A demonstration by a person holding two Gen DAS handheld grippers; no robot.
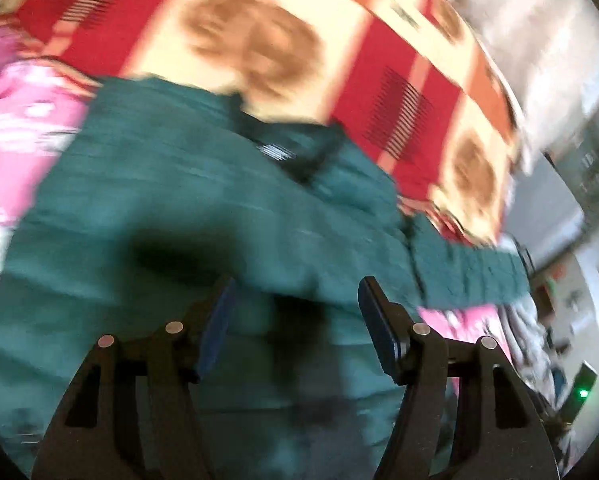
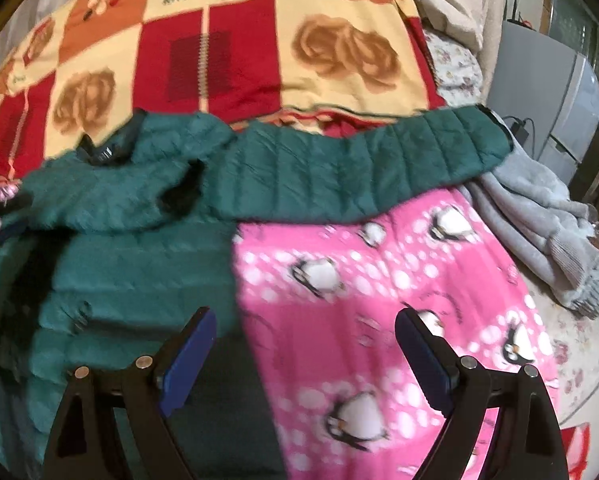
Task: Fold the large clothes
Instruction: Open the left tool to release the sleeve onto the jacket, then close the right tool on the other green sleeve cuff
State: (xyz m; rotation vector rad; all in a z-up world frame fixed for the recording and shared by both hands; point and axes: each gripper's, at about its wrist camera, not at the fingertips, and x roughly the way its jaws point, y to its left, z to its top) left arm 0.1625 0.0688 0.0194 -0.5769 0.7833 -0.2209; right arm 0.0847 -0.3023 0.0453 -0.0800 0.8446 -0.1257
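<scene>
A: Jacket (image 2: 139,216), green and quilted, lay spread on the bed, half on the pink penguin blanket (image 2: 379,280) and its collar end up against the red-and-cream checked blanket (image 2: 239,60).

B: And the sleeve (image 2: 379,156)?

A: Stretched straight out from the jacket's body, across the top edge of the pink blanket, the cuff ending near a heap of grey clothes (image 2: 539,232).

B: What had the tools got hold of?

A: Nothing. The left tool (image 1: 295,300) hung over the jacket's body, jaws about half apart, only cloth below them, none pinched. The right tool (image 2: 303,332) stood wider, straddling the jacket's edge where it met the pink blanket, likewise empty.

B: So what worried you?

A: That left view was smeared with blur, so I judged the hand was moving fast. A quick grab on slippery padded fabric could catch only the top layer, or bunch it, and the fold would go crooked.

B: Anything else?

A: The right tool might nip the pink blanket along with the jacket's edge and drag both.
</scene>
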